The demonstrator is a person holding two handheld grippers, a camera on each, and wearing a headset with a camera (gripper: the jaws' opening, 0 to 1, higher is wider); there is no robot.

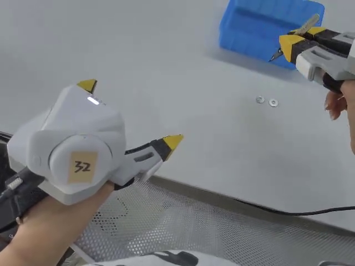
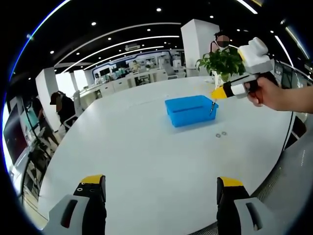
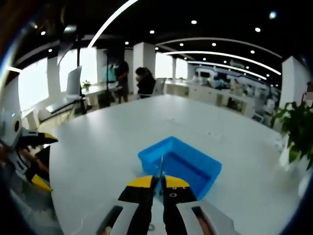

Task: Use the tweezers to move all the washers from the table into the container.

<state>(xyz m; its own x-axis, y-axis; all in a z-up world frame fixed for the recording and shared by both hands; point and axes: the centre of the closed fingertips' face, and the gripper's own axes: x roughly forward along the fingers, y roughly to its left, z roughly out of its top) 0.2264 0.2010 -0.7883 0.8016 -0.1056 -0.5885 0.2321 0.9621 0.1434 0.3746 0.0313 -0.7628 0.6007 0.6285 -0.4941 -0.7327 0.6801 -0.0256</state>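
Note:
Two small metal washers (image 1: 260,100) (image 1: 273,102) lie side by side on the white table, just in front of the blue container (image 1: 260,25). My right gripper (image 1: 289,45) is shut on the tweezers (image 1: 275,55), whose tips hang over the container's near wall, above and behind the washers. In the right gripper view the tweezers (image 3: 160,169) stick out between shut jaws toward the blue container (image 3: 181,164). My left gripper (image 1: 130,113) is open and holds nothing, near the table's front edge, far left of the washers. The left gripper view shows the washers (image 2: 221,134), container (image 2: 190,110) and right gripper (image 2: 221,93).
A perforated metal shelf (image 1: 183,221) and a black cable (image 1: 288,211) run below the table's front edge. A potted plant (image 2: 225,61) stands at the table's far side. People stand in the background hall. Bare white tabletop (image 1: 183,83) lies between the two grippers.

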